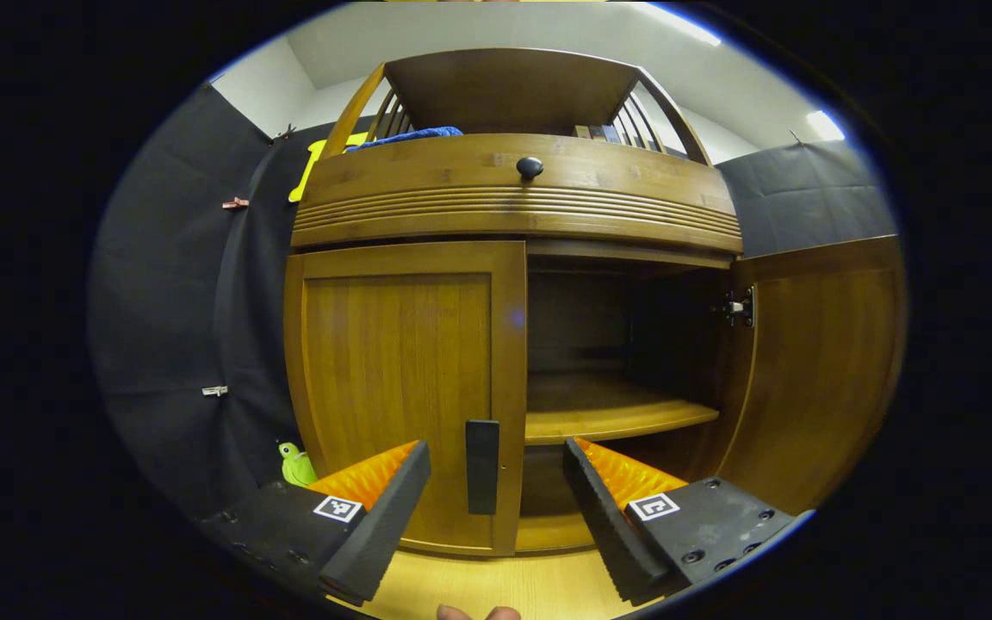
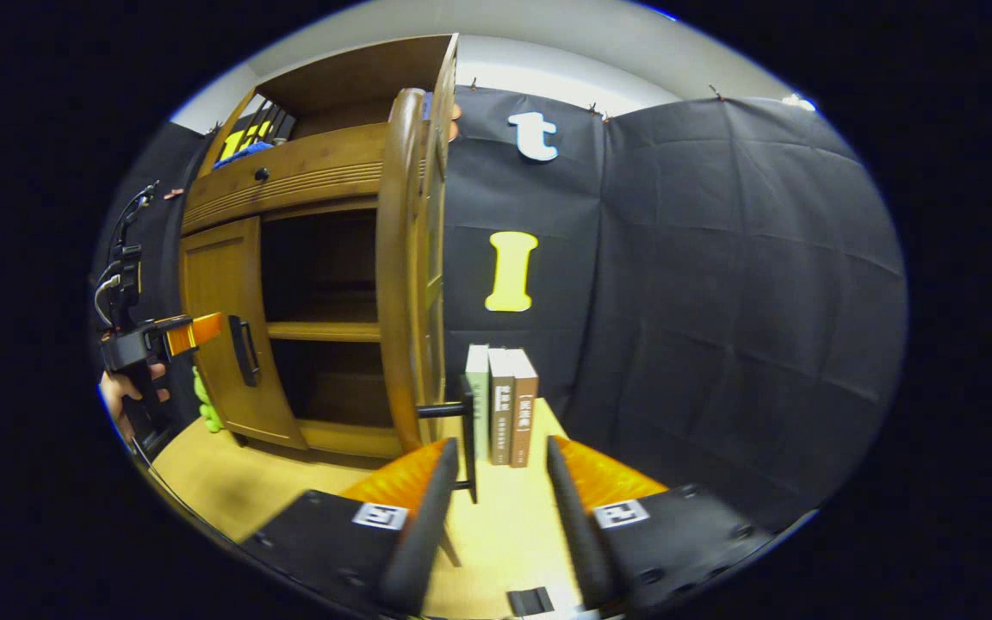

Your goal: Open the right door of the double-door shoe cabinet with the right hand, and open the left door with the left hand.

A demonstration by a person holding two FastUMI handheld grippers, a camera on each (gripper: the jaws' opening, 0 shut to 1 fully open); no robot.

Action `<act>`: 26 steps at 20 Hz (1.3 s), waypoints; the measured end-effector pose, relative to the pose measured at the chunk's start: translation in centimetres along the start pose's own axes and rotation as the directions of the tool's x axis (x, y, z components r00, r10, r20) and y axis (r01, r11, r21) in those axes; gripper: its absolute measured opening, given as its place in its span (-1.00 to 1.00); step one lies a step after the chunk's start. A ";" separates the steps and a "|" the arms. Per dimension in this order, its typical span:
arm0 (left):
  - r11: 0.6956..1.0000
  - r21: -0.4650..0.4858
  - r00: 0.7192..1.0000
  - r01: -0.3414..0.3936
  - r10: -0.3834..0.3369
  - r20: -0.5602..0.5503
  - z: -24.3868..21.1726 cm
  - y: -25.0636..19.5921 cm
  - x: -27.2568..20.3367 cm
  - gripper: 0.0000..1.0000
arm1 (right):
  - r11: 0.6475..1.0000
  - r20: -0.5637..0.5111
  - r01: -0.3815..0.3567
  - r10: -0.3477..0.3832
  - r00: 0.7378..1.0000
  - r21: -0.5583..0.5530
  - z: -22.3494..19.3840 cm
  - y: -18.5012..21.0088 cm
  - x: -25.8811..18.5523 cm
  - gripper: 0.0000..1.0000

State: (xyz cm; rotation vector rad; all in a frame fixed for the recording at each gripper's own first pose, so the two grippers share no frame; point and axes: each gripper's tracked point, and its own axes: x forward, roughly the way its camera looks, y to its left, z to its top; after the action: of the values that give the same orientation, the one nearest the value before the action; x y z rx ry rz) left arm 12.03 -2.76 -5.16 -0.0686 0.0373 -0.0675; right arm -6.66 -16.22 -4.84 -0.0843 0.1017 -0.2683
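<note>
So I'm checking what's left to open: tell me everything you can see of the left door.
The left door is warm brown wood, a flat panel in a plain frame, standing upright and shut against the cabinet. A dark vertical bar handle sits low on its inner edge. The left gripper is open, its fingers either side of the handle, touching nothing. A green toy sits at its outer foot.

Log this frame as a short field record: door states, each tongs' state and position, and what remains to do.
right door: swung open, shelf exposed
left door: closed
left tongs: open, fingers either side of left door handle, not gripping
right tongs: open, right door handle near its left finger
beside cabinet: three upright books
remaining: left door
</note>
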 end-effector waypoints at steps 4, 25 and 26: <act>1.000 0.006 1.000 0.003 -0.003 0.022 -0.8 0.7 3.1 0.92 | 0.999 0.089 0.031 -0.033 0.995 0.025 2.6 -0.7 -2.5 0.84; 1.000 -0.011 0.994 0.017 -0.019 -0.107 -6.8 0.9 10.0 -0.31 | 0.998 0.110 0.059 -0.059 0.992 0.003 4.3 2.1 -5.4 0.96; 1.000 -0.010 0.993 0.023 -0.024 -0.112 -6.7 1.0 9.5 -0.37 | 0.998 0.114 0.055 -0.055 0.992 0.001 4.5 2.6 -5.6 0.96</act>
State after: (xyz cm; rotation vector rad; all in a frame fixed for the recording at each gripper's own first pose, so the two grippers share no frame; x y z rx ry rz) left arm 21.33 -2.91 -12.29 -0.0739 0.1496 -0.0950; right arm -10.90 -11.91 -0.14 -0.1045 -0.0134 -0.3175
